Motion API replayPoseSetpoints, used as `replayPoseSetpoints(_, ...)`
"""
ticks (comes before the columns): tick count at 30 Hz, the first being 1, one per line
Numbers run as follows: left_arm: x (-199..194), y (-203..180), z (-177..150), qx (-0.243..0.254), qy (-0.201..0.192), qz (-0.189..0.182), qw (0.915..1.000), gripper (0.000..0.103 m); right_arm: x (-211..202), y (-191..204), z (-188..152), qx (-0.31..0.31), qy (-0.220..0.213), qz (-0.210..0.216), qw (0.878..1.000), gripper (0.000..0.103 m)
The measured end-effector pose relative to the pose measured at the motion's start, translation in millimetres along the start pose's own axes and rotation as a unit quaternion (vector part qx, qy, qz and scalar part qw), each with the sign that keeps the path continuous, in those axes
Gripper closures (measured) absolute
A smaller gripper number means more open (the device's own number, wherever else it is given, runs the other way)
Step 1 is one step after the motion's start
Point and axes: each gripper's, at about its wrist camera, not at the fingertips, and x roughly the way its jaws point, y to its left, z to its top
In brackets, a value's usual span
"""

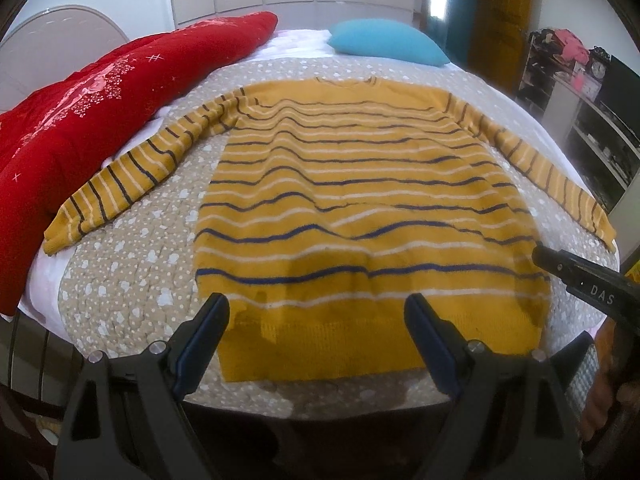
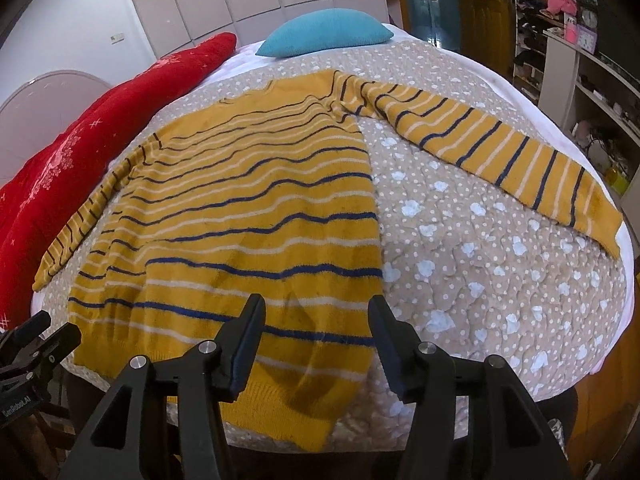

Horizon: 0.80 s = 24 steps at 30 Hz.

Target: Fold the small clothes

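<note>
A yellow sweater [image 1: 360, 200] with navy and white stripes lies flat on the bed, hem toward me, both sleeves spread out. It also shows in the right wrist view [image 2: 248, 208]. My left gripper [image 1: 316, 320] is open and empty, hovering over the sweater's hem near its left corner. My right gripper [image 2: 316, 320] is open and empty above the hem's right corner. The right gripper's tip [image 1: 576, 276] shows at the right of the left wrist view. The left gripper [image 2: 32, 344] shows at the left edge of the right wrist view.
The bed has a beige quilt [image 2: 480, 260] with white hearts and dots. A red blanket [image 1: 80, 120] lies along the left side. A blue pillow [image 1: 384, 42] sits at the far end. Shelves [image 2: 580, 64] with clutter stand at the right.
</note>
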Motion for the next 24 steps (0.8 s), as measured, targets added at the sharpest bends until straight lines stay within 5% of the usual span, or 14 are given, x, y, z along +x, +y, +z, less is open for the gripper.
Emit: replayPoseSetpoints(24, 6, 1, -2, -0.004, 0.009, -0.003, 1.0, 0.015, 0, -11, 0, 0.016, 0.001, 0.002, 1.0, 0.041)
